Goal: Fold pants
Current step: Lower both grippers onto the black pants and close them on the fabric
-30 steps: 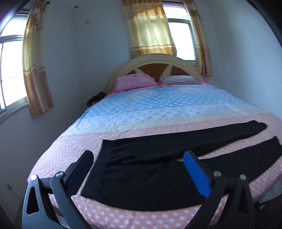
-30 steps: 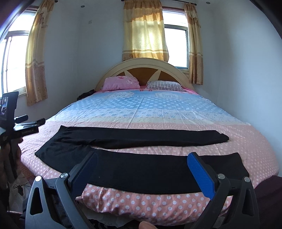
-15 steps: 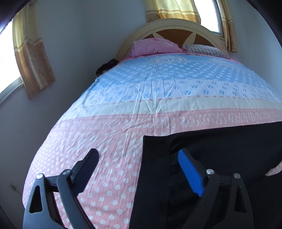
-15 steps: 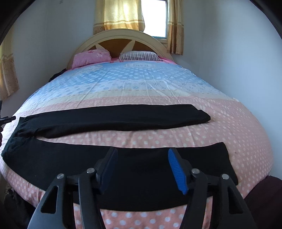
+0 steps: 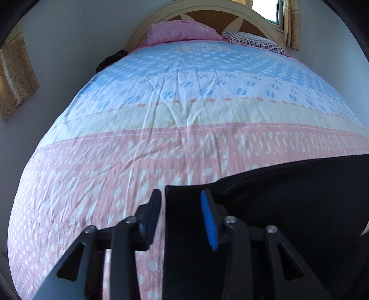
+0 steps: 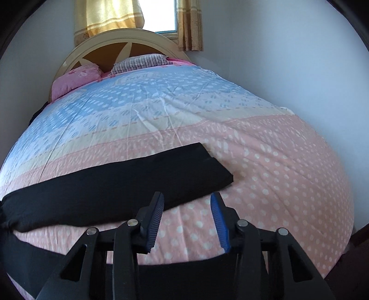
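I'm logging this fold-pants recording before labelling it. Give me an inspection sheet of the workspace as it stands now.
Surface: bed with wrinkled pink, cream and blue dotted sheet.
Job's things: black pants spread flat, far leg and near leg apart.
Clutter: dark bundle at the bed's far left corner.
Grippers: left gripper open, straddling the waistband edge; right gripper open above the near leg.
Cables: nothing seen.
Surroundings: pink pillow, striped pillow, arched headboard, curtained window.

The left gripper (image 5: pixel 181 198) is held low with its jaws partly parted, and the right gripper (image 6: pixel 187 200) is likewise held low, jaws apart.
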